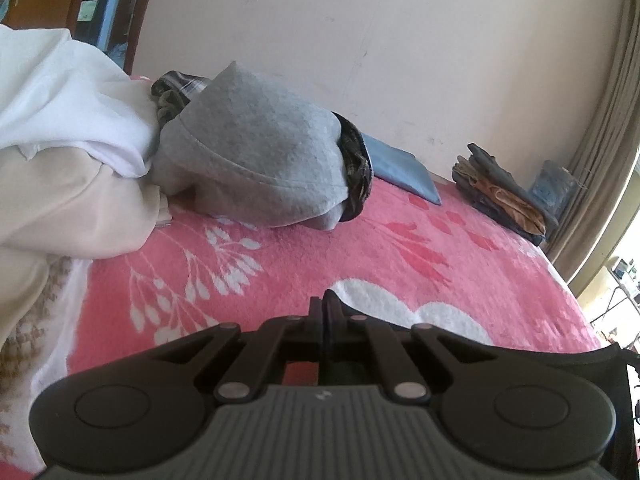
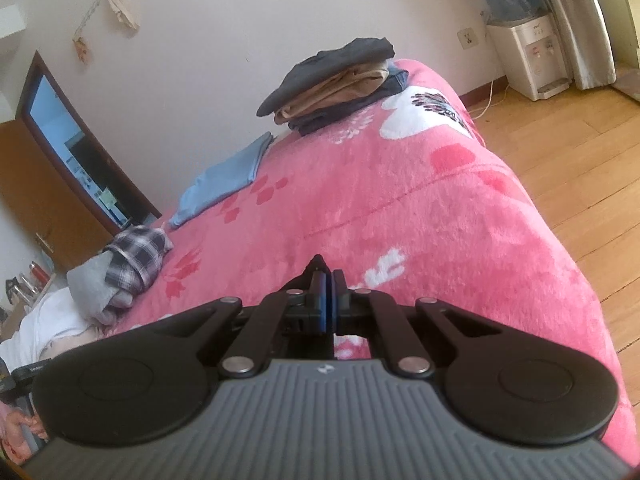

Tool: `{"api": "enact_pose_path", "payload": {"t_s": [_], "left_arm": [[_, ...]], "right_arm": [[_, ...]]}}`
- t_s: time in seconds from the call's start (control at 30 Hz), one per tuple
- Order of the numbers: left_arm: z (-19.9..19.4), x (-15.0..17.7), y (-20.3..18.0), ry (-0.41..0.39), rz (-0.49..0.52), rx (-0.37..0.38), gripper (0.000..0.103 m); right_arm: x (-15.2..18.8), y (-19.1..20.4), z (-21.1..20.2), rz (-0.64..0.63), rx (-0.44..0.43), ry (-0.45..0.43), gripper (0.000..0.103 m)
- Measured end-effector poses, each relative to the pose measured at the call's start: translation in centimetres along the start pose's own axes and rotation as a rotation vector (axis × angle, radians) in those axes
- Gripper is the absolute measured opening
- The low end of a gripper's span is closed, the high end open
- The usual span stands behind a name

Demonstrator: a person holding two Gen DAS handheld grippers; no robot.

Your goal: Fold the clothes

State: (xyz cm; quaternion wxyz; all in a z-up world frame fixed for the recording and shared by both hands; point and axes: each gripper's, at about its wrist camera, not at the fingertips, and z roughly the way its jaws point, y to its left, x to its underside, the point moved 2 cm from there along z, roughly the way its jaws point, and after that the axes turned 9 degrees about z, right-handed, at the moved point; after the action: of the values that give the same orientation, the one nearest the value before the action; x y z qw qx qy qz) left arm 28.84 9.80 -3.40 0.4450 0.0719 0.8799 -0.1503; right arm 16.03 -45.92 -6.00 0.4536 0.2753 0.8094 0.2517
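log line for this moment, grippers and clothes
left gripper: shut, empty | right gripper: shut, empty | folded stack: by wall | grey garment: unfolded

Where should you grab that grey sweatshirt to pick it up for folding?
Best bet is the stitched hem band of the grey sweatshirt, approached from the near side over the pink blanket. The band runs as a raised ridge across the front of the heap, facing the left gripper, so closed-up jaws could open and pinch it. The plaid garment is bundled inside and may come along.
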Motion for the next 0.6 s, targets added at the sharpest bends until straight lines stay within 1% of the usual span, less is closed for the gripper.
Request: {"api": "enact_pose_path", "payload": {"t_s": [0.2, 0.33, 0.4, 0.43, 0.47, 0.5, 0.53, 0.57, 0.6], "left_arm": [[1.5, 0.8, 0.4, 0.041, 0.000, -0.022, 0.003], [3.2, 1.7, 1.0, 0.098, -0.002, -0.047, 0.003], [3.9, 2.1, 1.8, 0.131, -0.033, -0.041, 0.009], [3.8, 2.1, 2.1, 0.132, -0.055, -0.036, 0.011], [3.6, 2.0, 2.3, 0.135, -0.072, -0.031, 0.015], [3.3, 1.9, 2.4, 0.139, -0.073, -0.027, 0.028], [2.8, 1.7, 2.4, 0.138, -0.069, -0.029, 0.044], [2.2, 1.4, 2.4, 0.131, -0.060, -0.032, 0.050], [1.4, 1.2, 2.4, 0.126, -0.049, -0.034, 0.052]], "right_arm": [[0.2, -0.5, 1.2, 0.010, 0.021, 0.011, 0.001], [0.9, -1.3, 2.8, 0.016, 0.052, 0.041, 0.001], [1.2, -1.8, 3.5, 0.031, 0.065, 0.069, 0.002], [1.3, -2.1, 3.8, 0.051, 0.067, 0.088, 0.003], [1.3, -2.4, 3.9, 0.073, 0.069, 0.099, 0.003], [1.1, -2.5, 3.7, 0.097, 0.070, 0.103, 0.004], [1.0, -2.5, 3.5, 0.112, 0.075, 0.110, 0.005], [0.8, -2.3, 3.2, 0.115, 0.086, 0.116, 0.009], [0.6, -2.1, 2.6, 0.109, 0.095, 0.117, 0.016]]}}
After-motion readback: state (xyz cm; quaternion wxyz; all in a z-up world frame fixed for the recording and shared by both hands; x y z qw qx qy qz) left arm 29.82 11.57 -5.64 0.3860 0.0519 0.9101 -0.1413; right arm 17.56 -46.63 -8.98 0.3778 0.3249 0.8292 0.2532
